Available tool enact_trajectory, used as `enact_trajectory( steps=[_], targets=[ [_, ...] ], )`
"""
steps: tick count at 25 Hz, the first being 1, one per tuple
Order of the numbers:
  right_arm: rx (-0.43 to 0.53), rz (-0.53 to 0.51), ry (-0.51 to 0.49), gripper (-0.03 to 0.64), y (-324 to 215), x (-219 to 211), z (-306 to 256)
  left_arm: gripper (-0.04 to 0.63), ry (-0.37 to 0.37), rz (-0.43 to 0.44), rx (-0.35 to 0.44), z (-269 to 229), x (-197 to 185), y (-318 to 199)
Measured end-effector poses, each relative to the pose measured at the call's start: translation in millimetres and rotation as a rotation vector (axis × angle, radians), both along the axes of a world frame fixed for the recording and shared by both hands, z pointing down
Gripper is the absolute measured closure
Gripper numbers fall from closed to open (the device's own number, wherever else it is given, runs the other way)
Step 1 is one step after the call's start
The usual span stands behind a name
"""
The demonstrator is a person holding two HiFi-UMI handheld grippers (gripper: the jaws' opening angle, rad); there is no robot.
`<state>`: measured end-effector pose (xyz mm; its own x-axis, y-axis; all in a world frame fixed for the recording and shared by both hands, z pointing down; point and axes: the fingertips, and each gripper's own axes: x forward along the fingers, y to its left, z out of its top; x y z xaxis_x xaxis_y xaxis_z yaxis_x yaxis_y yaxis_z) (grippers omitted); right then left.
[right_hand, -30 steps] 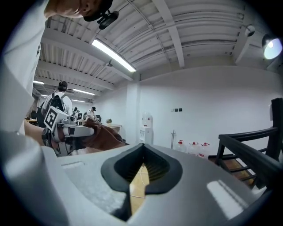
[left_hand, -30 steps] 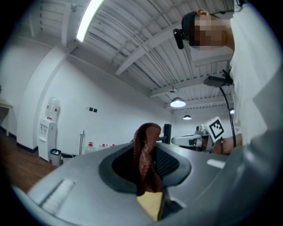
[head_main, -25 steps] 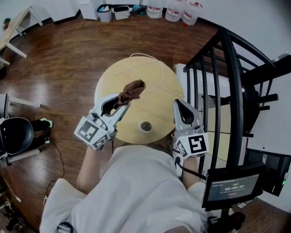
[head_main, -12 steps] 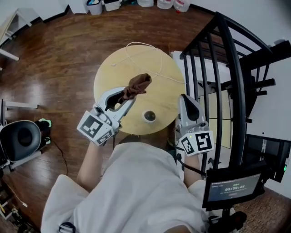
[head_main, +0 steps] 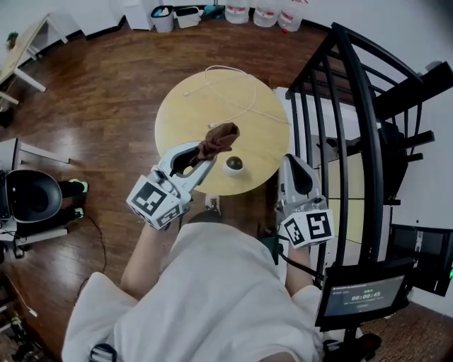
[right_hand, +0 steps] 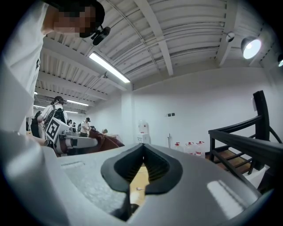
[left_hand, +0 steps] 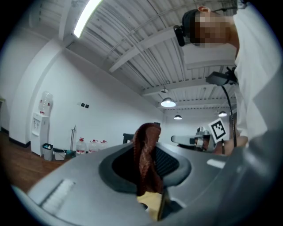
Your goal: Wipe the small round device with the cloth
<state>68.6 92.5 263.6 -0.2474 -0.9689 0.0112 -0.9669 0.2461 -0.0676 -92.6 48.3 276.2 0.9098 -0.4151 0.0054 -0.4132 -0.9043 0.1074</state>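
A small round device (head_main: 233,165), white with a dark top, sits near the front edge of the round wooden table (head_main: 212,113). My left gripper (head_main: 205,157) is shut on a brown cloth (head_main: 219,138), which bunches out past its tips just left of the device. In the left gripper view the cloth (left_hand: 147,154) stands pinched between the jaws. My right gripper (head_main: 292,164) hovers off the table's right front edge, jaws shut with nothing in them; in its own view the right gripper (right_hand: 142,152) shows its tips meeting.
A white cable (head_main: 230,95) loops across the far half of the table. A black metal stair railing (head_main: 354,127) rises close on the right. Water jugs (head_main: 265,14) and bins (head_main: 175,15) line the far wall. A black chair (head_main: 28,201) stands at the left.
Both grippers and the view have shifted relative to the table; the device now lies just right of the cloth tip, nearer the table's front edge in view. The cloth stays gripped.
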Motion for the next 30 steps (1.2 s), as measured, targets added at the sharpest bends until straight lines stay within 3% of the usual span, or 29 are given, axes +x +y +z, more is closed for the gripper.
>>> enact_trajectory(
  steps=[9,19,25,30],
  targets=[
    [-0.035,-0.019,0.046,0.614,84.4,-7.1,9.3,0.489,-0.022,-0.017,0.036,-1.4,0.2,84.1],
    [-0.125,-0.072,0.043,0.614,179.2,-37.4,34.1,0.489,-0.085,-0.088,0.026,0.8,-32.5,182.0],
    [-0.100,-0.065,0.062,0.614,190.8,-58.7,18.3,0.489,-0.062,-0.090,0.033,-5.2,-50.7,197.3],
    [-0.053,-0.053,0.057,0.614,182.1,-74.9,5.0,0.489,-0.052,-0.042,0.047,-10.0,-52.4,199.4]
  ],
)
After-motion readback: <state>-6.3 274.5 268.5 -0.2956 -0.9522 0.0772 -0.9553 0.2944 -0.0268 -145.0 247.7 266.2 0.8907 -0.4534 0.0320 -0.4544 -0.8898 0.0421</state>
